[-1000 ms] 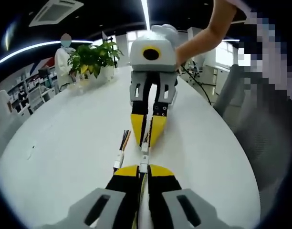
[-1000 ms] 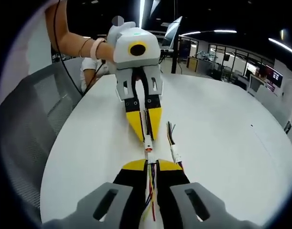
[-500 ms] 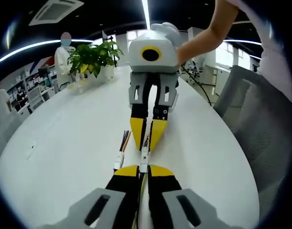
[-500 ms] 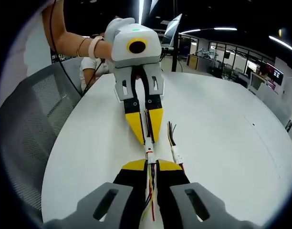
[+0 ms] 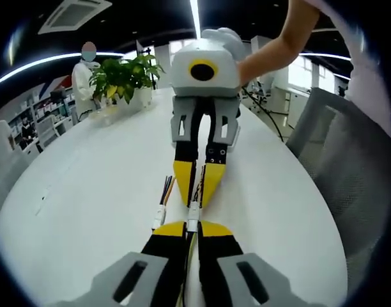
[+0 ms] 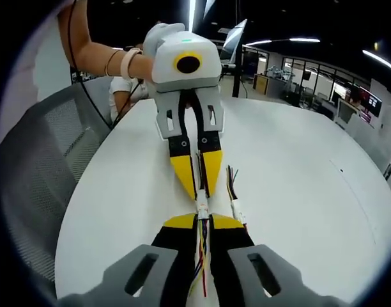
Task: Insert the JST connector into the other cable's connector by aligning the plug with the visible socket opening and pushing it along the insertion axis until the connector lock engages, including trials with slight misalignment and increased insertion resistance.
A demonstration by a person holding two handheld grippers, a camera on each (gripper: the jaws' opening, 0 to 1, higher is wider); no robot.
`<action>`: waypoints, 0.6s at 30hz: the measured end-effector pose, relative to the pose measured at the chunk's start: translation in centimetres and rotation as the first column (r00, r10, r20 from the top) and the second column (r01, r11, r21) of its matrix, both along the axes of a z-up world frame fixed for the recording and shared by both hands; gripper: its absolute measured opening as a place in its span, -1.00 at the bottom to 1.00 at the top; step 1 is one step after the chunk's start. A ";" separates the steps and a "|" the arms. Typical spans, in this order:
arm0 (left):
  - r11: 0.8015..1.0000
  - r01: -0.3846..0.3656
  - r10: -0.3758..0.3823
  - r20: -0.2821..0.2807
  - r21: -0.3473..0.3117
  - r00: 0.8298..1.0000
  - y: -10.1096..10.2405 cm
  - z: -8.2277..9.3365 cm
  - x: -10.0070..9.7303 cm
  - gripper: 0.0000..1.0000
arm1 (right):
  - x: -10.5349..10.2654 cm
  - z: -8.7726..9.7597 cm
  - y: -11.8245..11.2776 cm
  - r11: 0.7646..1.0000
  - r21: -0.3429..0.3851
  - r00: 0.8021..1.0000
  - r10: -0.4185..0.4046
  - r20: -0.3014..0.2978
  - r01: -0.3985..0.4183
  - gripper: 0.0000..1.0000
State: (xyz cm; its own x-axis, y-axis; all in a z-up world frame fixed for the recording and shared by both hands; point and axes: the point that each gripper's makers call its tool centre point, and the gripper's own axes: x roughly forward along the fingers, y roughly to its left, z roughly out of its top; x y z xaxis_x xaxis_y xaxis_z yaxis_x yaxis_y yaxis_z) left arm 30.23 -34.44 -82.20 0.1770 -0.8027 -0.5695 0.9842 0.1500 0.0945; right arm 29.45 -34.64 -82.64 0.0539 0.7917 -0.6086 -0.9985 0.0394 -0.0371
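Note:
My left gripper point(image 5: 190, 229) is shut on a cable ending in a small white JST connector point(image 5: 193, 216) that pokes out past its yellow tips. Facing it, my right gripper point(image 5: 194, 201) is shut on the other cable, and the two connectors meet end to end just above the white table point(image 5: 87, 192). In the right gripper view, my right gripper point(image 6: 202, 222) clamps coloured wires with a white connector point(image 6: 202, 209) at its tips, pressed against the one in the left gripper point(image 6: 200, 193). How deep the plug sits is too small to tell.
A spare cable with a white connector point(image 5: 160, 215) lies on the table beside the tips, the same spare cable point(image 6: 236, 206) lying to the right in the right gripper view. A potted plant point(image 5: 125, 80) stands at the far end. A mesh chair point(image 5: 339, 147) flanks the table. A person's arm point(image 5: 272, 51) holds the right gripper.
The two grippers have closed in on each other along one line. The small gap between the connectors has gone and the tips now nearly meet.

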 end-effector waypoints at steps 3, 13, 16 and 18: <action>1.000 0.004 -0.004 0.005 0.001 1.000 0.0 0.1 0.1 -1.00 | 0.1 0.1 0.0 1.000 0.002 1.000 0.000 0.004 0.000 -0.93; 1.000 0.023 -0.023 0.020 0.008 1.000 -0.5 0.3 0.1 -1.00 | 0.2 0.3 -0.1 1.000 0.010 1.000 0.007 0.011 -0.007 -0.94; 0.999 0.030 -0.030 0.017 0.016 0.999 -0.6 0.0 0.0 -1.00 | 0.0 0.0 -0.1 1.000 0.001 1.000 0.011 0.010 -0.011 -0.94; 0.999 0.032 -0.032 0.018 0.017 0.999 -0.6 0.0 0.0 -1.00 | 0.0 0.0 -0.2 1.000 0.000 1.000 0.013 0.010 -0.013 -0.94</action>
